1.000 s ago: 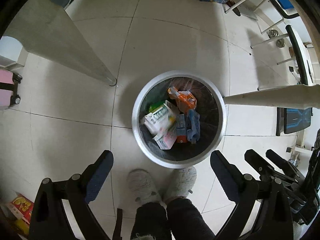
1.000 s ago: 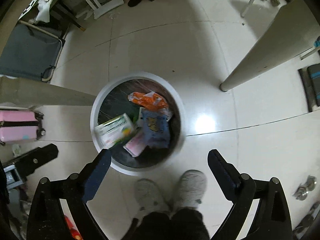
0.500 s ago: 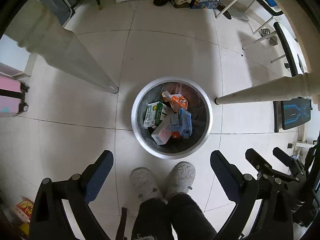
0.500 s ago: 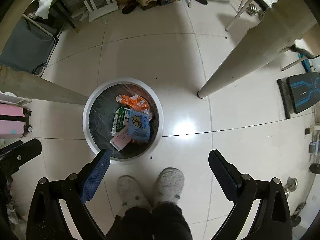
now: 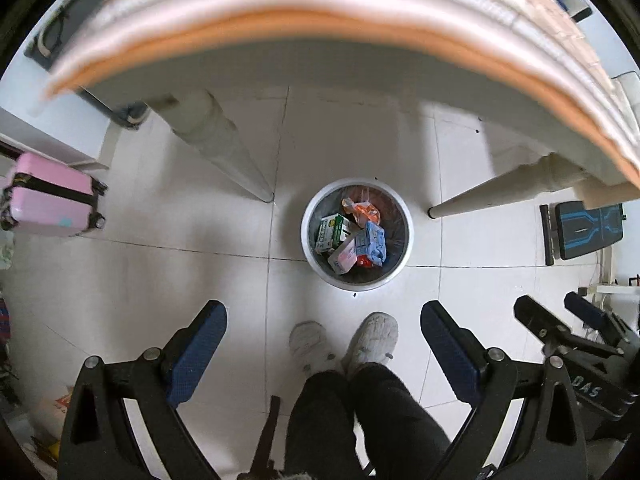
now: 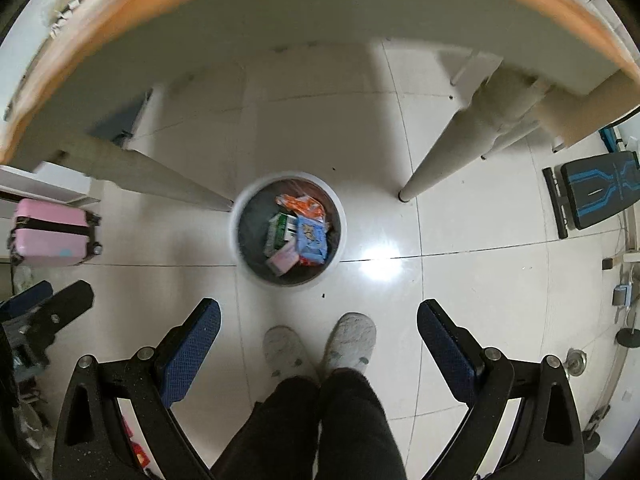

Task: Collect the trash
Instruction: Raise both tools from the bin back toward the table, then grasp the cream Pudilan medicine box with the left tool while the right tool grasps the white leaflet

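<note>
Both cameras look straight down: left gripper [image 5: 323, 322] and right gripper [image 6: 319, 320] both have fingers spread wide, nothing between them. Trash sits in the round bin [image 5: 307, 236] on the tile floor between two table legs — green carton [image 5: 331, 233], orange bag [image 5: 360, 210], blue packet [image 5: 373, 243], pink box [image 5: 343, 258]. Bin is just ahead of the person's slippers [image 5: 374, 338], under the table edge [image 5: 320, 32]; pink suitcase [image 5: 48, 200] well off to the left.

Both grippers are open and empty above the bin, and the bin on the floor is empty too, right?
Not quite. Both the left gripper and right gripper are open and empty, but the bin holds trash: a green carton, blue packet and orange wrapper, per the left wrist view.
</note>
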Action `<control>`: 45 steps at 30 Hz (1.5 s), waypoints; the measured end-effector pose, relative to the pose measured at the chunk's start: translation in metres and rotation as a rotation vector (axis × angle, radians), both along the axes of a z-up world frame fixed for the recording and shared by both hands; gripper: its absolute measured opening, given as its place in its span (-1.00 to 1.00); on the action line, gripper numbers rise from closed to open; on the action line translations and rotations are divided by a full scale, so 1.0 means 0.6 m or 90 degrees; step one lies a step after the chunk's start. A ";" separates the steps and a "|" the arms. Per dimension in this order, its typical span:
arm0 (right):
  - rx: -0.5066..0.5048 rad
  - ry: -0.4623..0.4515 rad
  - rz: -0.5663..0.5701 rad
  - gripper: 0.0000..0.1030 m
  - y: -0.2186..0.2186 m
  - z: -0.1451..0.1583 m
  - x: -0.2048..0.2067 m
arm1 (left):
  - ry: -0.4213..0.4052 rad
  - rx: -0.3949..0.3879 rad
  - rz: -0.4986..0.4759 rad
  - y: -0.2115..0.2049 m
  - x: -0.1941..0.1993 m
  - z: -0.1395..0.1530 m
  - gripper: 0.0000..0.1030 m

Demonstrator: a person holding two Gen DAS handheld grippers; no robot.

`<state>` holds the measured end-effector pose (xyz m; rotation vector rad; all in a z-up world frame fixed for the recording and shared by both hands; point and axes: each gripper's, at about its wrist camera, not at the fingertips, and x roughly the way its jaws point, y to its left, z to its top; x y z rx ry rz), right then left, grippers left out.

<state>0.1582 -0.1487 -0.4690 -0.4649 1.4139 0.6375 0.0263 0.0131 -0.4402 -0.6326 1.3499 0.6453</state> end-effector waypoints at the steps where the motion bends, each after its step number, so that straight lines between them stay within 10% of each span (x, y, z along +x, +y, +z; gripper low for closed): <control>1: 0.007 0.001 -0.003 0.94 -0.002 0.026 -0.003 | 0.000 0.007 -0.001 -0.001 -0.002 0.019 0.92; 10: 0.102 0.006 -0.058 0.94 0.011 0.250 0.028 | -0.038 0.097 0.012 0.029 0.018 0.190 0.92; 20: 0.139 0.002 -0.032 0.94 0.119 0.361 0.232 | -0.034 0.157 0.091 0.154 0.173 0.271 0.92; 28: 0.084 0.017 0.072 0.94 0.300 0.347 0.494 | -0.012 0.168 0.116 0.284 0.349 0.263 0.92; 37: -0.052 0.004 0.242 0.94 0.535 0.261 0.754 | 0.047 0.214 -0.137 0.422 0.612 0.185 0.91; 45: -0.123 0.063 0.343 0.94 0.648 0.177 0.837 | 0.092 0.120 -0.296 0.490 0.735 0.113 0.91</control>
